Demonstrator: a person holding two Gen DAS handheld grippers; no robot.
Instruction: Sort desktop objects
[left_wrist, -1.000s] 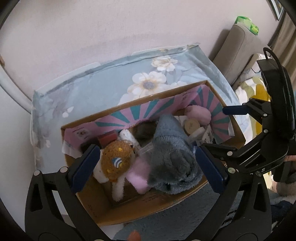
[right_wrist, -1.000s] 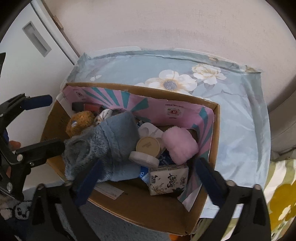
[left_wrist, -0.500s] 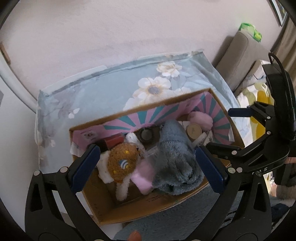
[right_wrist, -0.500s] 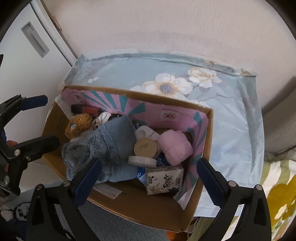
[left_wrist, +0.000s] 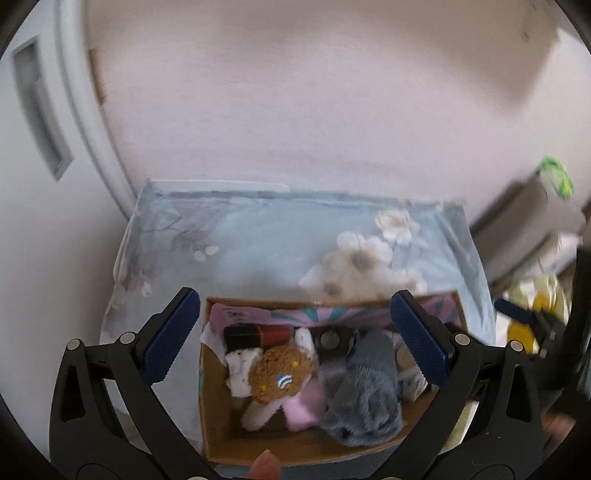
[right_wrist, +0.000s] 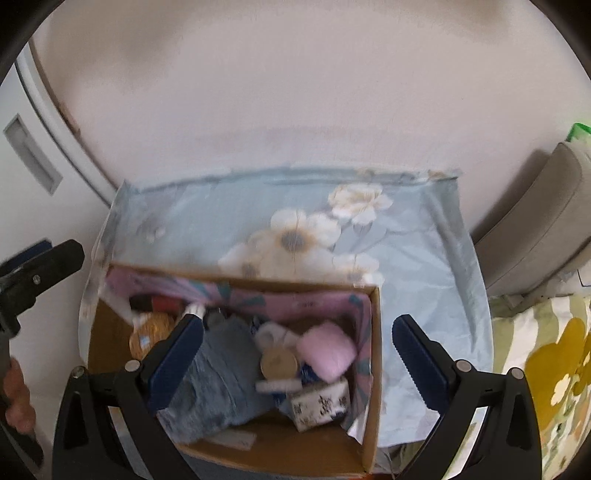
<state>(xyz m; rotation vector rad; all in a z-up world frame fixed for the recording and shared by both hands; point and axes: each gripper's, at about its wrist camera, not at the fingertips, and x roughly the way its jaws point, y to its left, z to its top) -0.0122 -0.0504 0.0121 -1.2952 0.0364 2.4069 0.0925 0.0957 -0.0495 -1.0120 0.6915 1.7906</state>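
Both views look down on the cardboard box (left_wrist: 216, 402), sitting at the near edge of the blue floral cloth (left_wrist: 258, 240) that covers the table. The box is packed. A grey fuzzy fabric piece (left_wrist: 365, 391) fills the middle, with a brown round plush (left_wrist: 282, 374) just to its left, a pink soft piece (left_wrist: 303, 406) tucked under that plush, and a black-and-red tube (left_wrist: 258, 334) lying against the back wall.

The right wrist view shows the other end of the box: a pink puff (right_wrist: 327, 349), a round tan lid (right_wrist: 279, 363) touching it, and a printed tissue pack (right_wrist: 319, 404) in the near right corner. Motion blur softens all of it.

The left gripper (left_wrist: 295, 338) hangs above the box with its blue pads spread wide and nothing between them. The right gripper (right_wrist: 297, 356) does the same, jaws wide apart and empty, over the right half of the box.

Around the table there's a white door (left_wrist: 33, 122) at the left, a plain wall behind, a grey cushion (right_wrist: 535, 221) at the right, and yellow-flowered bedding (right_wrist: 543, 369) below it. Nothing sits on the bare cloth behind the box.

Compared with half a second ago, both cameras have pulled back and tilted up: the box now sits lower and smaller in frame, much more wall shows, and the door has come into the left wrist view. The contents lie as they did.
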